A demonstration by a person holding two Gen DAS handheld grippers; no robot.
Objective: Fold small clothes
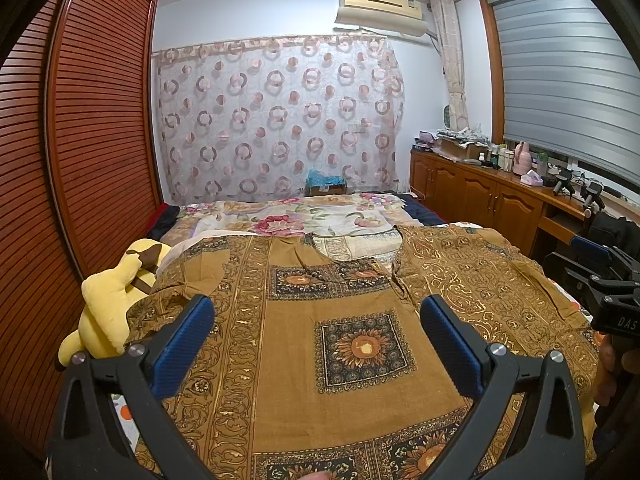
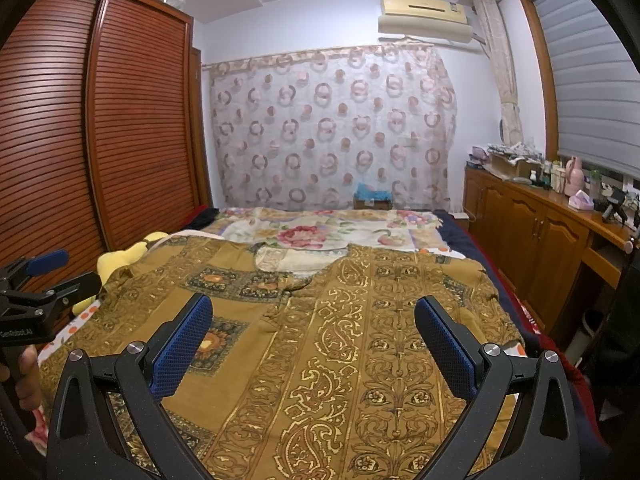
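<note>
My left hand-held gripper [image 1: 316, 316] hangs over the shirt [image 1: 320, 300], its blue fingers [image 1: 184, 344] spread wide with nothing between them. My right hand-held gripper [image 2: 314, 316] is the same: fingers [image 2: 444, 344] wide apart, above the cloth, pinching nothing. Whether either touches the fabric I cannot tell.

The shirt, brown with gold scrollwork and dark sunflower squares, lies spread flat on the bed [image 1: 424, 212], its neckline [image 1: 356, 248] toward the far end. Its left half carries the square panels; its right half [image 2: 400, 320] carries paisley bands. Beyond the neckline lies a floral quilt [image 1: 304, 216].

A yellow plush toy [image 1: 112, 300] sits at the bed's left edge, just beside the shirt's sleeve. A louvered wardrobe [image 1: 92, 128] stands on the left, a patterned curtain [image 1: 280, 120] hangs on the far wall, and a wooden cabinet [image 2: 536, 232] with clutter on top runs under the window on the right.
</note>
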